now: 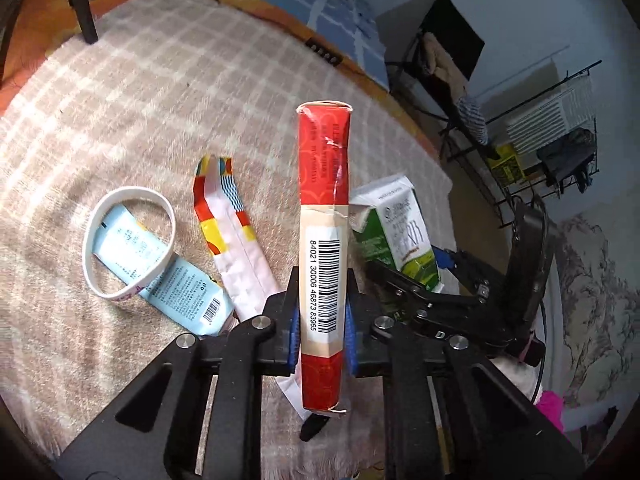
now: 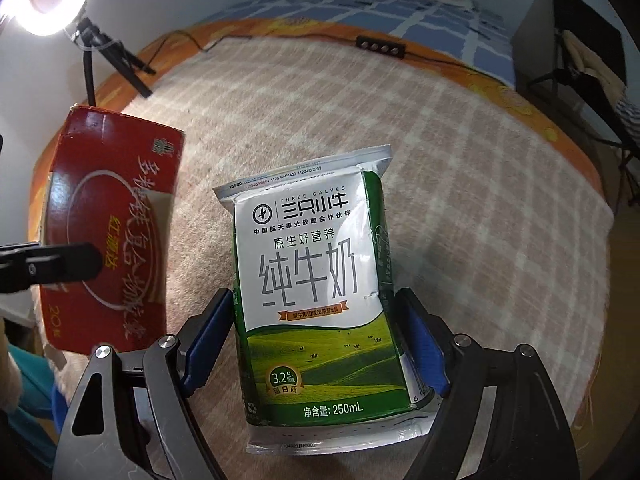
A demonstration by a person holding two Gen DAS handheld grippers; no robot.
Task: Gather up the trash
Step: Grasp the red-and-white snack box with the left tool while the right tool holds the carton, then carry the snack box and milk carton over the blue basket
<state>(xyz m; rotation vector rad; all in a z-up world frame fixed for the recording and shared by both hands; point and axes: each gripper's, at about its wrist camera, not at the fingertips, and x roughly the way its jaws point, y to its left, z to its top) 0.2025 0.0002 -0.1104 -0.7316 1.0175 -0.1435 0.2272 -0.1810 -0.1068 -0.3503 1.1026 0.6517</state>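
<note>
My left gripper (image 1: 322, 320) is shut on a flattened red box (image 1: 323, 216) with a barcode and holds it edge-on above the blanket; the box also shows in the right wrist view (image 2: 108, 232). My right gripper (image 2: 316, 328) is shut on a green and white milk carton (image 2: 316, 280), which also shows in the left wrist view (image 1: 394, 228) to the right of the red box. On the blanket lie a colourful wrapper (image 1: 232, 232), a light blue carton (image 1: 168, 272) and a white ring (image 1: 128, 240) over it.
A checked beige blanket (image 1: 160, 112) covers the bed. A black stand leg (image 1: 82, 8) rests at the far left and a black power strip (image 2: 380, 46) at the back edge. A metal rack (image 1: 552, 152) and chair stand to the right.
</note>
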